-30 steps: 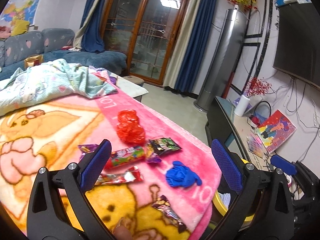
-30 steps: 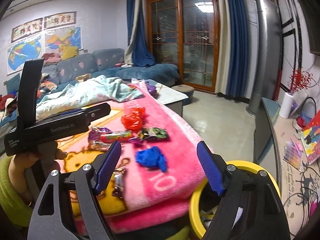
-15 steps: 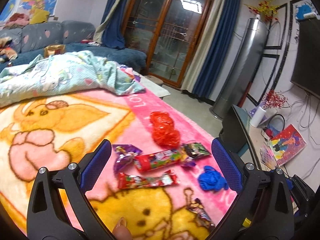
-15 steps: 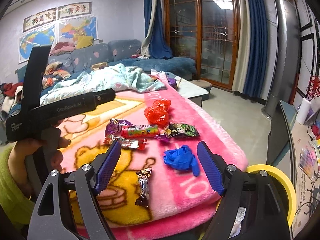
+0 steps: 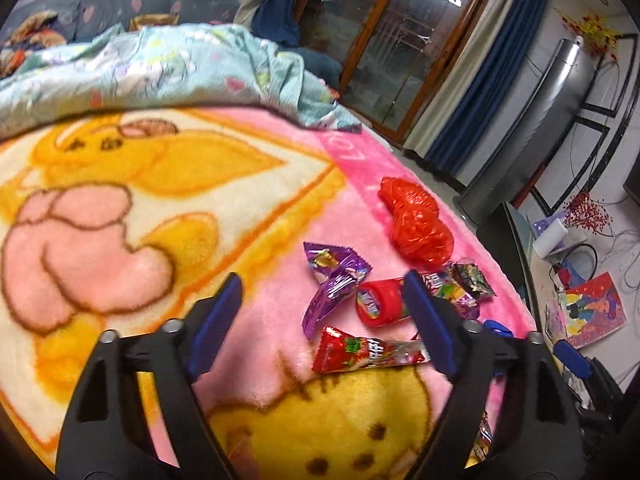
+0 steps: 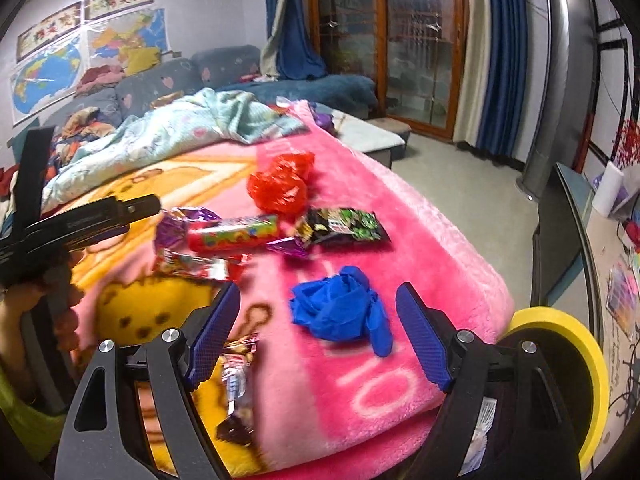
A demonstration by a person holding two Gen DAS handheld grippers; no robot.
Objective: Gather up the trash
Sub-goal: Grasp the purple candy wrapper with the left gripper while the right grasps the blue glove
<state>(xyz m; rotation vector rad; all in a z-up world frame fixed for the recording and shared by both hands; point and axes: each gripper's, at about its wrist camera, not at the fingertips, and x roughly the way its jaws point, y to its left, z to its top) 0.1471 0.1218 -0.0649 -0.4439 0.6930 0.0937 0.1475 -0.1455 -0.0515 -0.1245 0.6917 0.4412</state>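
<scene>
Trash lies on a pink cartoon blanket (image 5: pixel 248 240): a crumpled red bag (image 5: pixel 416 220), a purple wrapper (image 5: pixel 332 280), a red candy tube (image 5: pixel 376 304), a red strip wrapper (image 5: pixel 364 354) and a dark green wrapper (image 5: pixel 472 280). My left gripper (image 5: pixel 320 332) is open just above the purple and red strip wrappers. My right gripper (image 6: pixel 320 340) is open, with a crumpled blue glove (image 6: pixel 340 312) between its fingers. The red bag (image 6: pixel 280 186), tube (image 6: pixel 234 234) and green wrapper (image 6: pixel 344 226) lie beyond it. A brown wrapper (image 6: pixel 236 384) lies by its left finger.
A yellow-rimmed trash bin (image 6: pixel 576 360) stands below the blanket's right edge. A rumpled light blue quilt (image 5: pixel 152 68) lies at the far end. A dark TV stand (image 6: pixel 560 216) and floor are to the right. The left gripper's body (image 6: pixel 76 224) shows at left.
Both grippers have moved forward and down toward the trash. The left one has swung left over the wrappers; the right one has closed in on the blue glove.
</scene>
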